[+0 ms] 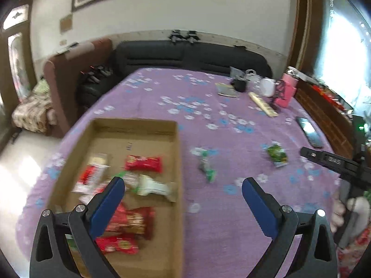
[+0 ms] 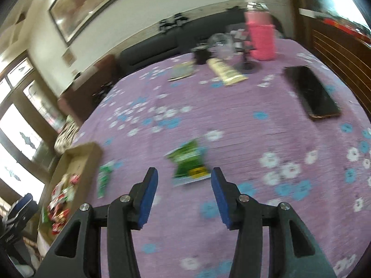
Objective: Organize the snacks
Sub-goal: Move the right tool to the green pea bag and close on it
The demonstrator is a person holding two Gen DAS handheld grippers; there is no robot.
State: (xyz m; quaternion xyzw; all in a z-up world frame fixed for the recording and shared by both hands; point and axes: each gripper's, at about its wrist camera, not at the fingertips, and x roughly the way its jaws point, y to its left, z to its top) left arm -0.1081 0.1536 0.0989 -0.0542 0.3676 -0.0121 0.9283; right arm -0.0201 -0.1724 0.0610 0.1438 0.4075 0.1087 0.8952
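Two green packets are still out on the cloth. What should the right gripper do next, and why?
Probably ease the right gripper forward and down over the wider green packet. Its fingers stand apart with nothing between them, and that packet lies flat just ahead of them, still outside the cardboard tray. The slimmer green packet can wait.

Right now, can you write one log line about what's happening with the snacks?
left gripper: open, empty, over box | right gripper: open, empty, near green packet | second green packet: on tablecloth
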